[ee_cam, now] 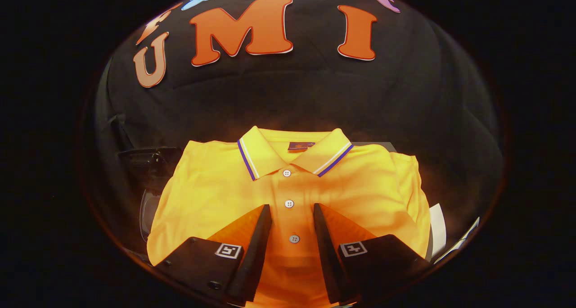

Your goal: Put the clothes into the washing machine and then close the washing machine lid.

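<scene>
A folded yellow polo shirt (288,191) lies flat below me, collar away from me, with blue and white stripes on the collar and white buttons down its placket. My gripper (292,205) hovers over the shirt's lower front, open, one finger on each side of the button placket with nothing pressed between them. Whether the fingertips touch the fabric I cannot tell. A dark rounded object (150,164), possibly part of the washing machine, sits beside the shirt's left shoulder, mostly in shadow.
The black cloth wall (405,96) rises just beyond the shirt. A white edge (437,229) sticks out from under the shirt's right side. The surface around the shirt is dark and hard to read.
</scene>
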{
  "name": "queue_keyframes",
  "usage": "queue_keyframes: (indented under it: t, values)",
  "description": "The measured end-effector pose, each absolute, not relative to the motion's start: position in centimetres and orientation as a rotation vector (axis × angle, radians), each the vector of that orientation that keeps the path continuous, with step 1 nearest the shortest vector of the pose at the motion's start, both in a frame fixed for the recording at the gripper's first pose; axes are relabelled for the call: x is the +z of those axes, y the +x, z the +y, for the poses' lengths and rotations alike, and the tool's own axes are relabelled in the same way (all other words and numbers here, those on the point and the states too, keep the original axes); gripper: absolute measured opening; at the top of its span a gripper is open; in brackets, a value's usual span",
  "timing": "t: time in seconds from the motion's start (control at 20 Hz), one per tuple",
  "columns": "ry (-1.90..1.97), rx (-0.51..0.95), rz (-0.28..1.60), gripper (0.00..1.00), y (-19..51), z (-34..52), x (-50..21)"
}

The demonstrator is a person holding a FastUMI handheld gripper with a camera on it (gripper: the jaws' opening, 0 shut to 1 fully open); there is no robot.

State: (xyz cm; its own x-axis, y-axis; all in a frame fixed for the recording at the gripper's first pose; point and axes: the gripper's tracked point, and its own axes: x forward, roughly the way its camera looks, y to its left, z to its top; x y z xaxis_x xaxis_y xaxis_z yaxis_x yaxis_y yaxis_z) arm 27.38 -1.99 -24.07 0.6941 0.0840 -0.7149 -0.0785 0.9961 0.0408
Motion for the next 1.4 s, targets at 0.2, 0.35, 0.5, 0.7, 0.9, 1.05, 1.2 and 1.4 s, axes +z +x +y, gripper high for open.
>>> queue_keyframes:
  t: [0.2, 0.35, 0.5, 0.7, 0.9, 1.05, 1.2, 1.4]
  values:
    - [0.011, 0.097, 0.824, 0.49, 27.4, -1.7, -24.0]
    - [0.017, 0.095, 0.797, 0.16, 27.6, -1.5, -24.0]
    - [0.103, 0.12, 0.761, 0.16, 27.3, -1.3, -23.5]
    - [0.287, 0.174, 0.674, 0.09, 26.2, -1.5, -21.4]
    - [0.351, 0.227, 0.598, 0.08, 24.8, -1.3, -18.3]
    - [0.386, 0.268, 0.556, 0.08, 23.4, -0.5, -15.7]
    - [0.414, 0.293, 0.514, 0.08, 21.3, 1.2, -12.3]
    - [0.385, 0.287, 0.501, 0.08, 18.9, 5.4, -9.4]
